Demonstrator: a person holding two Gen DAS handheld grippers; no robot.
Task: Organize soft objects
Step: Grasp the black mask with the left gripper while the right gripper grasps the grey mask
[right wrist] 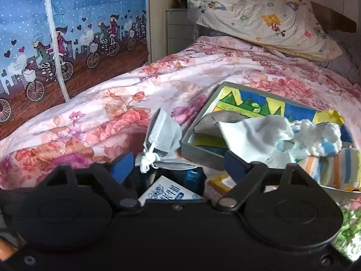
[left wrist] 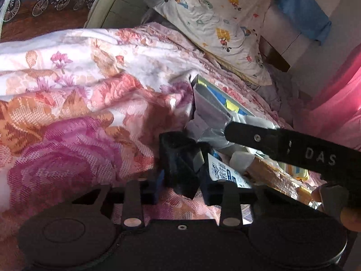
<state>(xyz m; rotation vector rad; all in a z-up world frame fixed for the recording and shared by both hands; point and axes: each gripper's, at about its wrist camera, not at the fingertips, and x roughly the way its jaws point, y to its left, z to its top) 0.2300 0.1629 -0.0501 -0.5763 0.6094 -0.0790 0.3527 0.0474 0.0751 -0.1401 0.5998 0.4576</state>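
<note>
The left tongs [left wrist: 180,169] pinch a dark fuzzy sock [left wrist: 178,158] over the bed [left wrist: 67,90]. The right tongs [right wrist: 176,164] gape empty, a white face mask [right wrist: 162,128] just ahead between their tips, the grey box [right wrist: 203,151] ahead to the right.

A cartoon pillow [right wrist: 259,15] leans at the upper right. A blue curtain [right wrist: 67,33] with bike riders hangs at the left. A flowery bedspread [right wrist: 180,76] fills the middle

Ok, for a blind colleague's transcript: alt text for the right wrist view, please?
Open right tongs hover over a white face mask on a floral bedspread. To the right, a grey box holds socks and cloths; a cartoon pillow lies behind.
</note>
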